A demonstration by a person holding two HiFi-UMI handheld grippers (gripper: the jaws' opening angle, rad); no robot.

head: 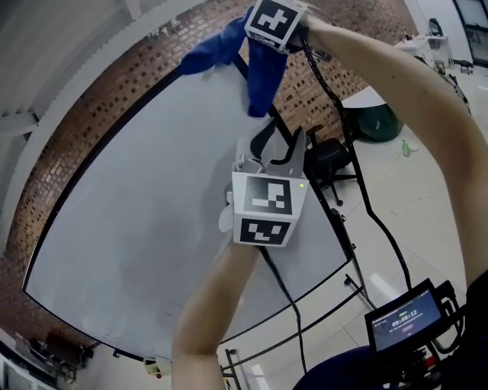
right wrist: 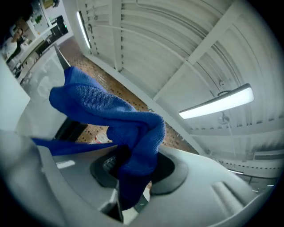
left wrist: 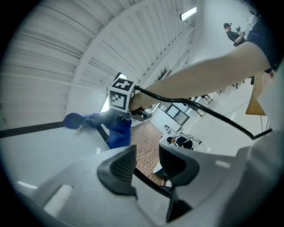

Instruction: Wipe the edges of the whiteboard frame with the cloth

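The right claw is clamped on a blue cloth, which bunches up out of its jaws and spills over them. From the head view, that cloth sits at the upper right corner of the whiteboard. One fold spreads left along the top edge and another hangs down over the right edge. The black frame runs out from under the cloth on both sides. The marker cube of this claw rides just above the corner, with a bare forearm reaching up to it.

The left claw is lower down, at the whiteboard's right edge. Its jaws are slightly apart, with a brick-patterned surface showing through the gap and the frame's black edge crossing low in it. I cannot tell whether the pads touch that edge.

Off the whiteboard's lower right corner, a small lit screen is mounted close to the person.
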